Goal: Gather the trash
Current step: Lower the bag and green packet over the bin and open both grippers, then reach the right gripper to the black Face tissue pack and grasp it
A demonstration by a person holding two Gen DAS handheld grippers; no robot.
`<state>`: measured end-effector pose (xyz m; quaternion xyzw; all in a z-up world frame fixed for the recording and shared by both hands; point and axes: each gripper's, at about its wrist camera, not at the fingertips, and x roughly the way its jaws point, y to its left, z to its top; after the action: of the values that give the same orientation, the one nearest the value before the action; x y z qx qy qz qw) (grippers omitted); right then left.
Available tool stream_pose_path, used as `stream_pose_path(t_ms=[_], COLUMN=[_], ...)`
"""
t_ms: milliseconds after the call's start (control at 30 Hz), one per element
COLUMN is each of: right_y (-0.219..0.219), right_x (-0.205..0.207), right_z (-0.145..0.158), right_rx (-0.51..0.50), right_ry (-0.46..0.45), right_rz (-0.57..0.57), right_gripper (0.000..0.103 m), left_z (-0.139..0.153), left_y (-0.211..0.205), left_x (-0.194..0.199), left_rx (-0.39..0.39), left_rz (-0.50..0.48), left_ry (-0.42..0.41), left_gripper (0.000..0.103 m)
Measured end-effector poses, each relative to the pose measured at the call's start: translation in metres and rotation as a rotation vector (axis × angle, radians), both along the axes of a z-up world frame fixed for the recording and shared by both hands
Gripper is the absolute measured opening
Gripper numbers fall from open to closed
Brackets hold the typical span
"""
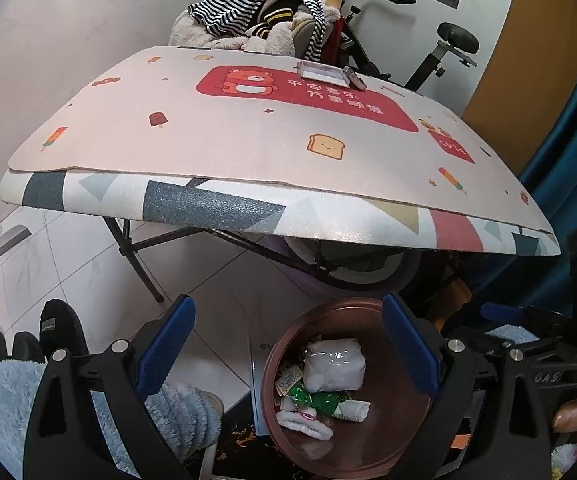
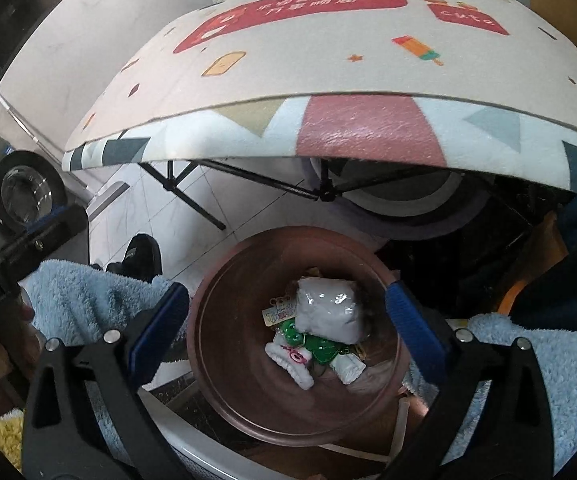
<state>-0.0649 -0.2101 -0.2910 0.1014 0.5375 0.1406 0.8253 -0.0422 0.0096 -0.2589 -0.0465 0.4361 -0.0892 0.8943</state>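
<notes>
So the brown round bin (image 2: 248,412) sits on the floor just in front of the folding table (image 1: 216,208), and the trash is already down inside it: a white plastic-wrapped packet (image 2: 326,314) on top, a green wrapper (image 2: 316,344) under it, a small printed sachet (image 2: 278,314) to its side, and a couple of white rolled bits (image 2: 292,362) near the bottom. The right gripper (image 2: 288,328) hangs right over the bin with its jaws spread wide, nothing between them. The left gripper (image 1: 288,344) is also gaping over the bin, empty. Fluffy blue sleeves (image 2: 88,292) crowd both sides of the bin. Up on the table's far end there's a clear little box (image 1: 322,72), with a heap of clothes (image 1: 256,12) behind it.
</notes>
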Motion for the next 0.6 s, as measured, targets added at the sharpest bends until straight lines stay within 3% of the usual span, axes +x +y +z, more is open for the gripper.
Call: stream_pose_path(t_ms=[333, 600], right_y=[-0.020, -0.033], right_x=[0.018, 0.059], right_z=[0.015, 0.046], right_rx=[0.026, 0.033], right_ry=[-0.064, -0.129], right_rz=[-0.072, -0.113], right_gripper=[0.097, 0.097], left_z=[0.014, 0.027], left_y=[0.003, 0.010], left_x=[0.010, 0.033], left_rx=[-0.002, -0.025], left_rz=[-0.001, -0.001], left_ry=[-0.079, -0.118], left_gripper=[0.097, 0.097])
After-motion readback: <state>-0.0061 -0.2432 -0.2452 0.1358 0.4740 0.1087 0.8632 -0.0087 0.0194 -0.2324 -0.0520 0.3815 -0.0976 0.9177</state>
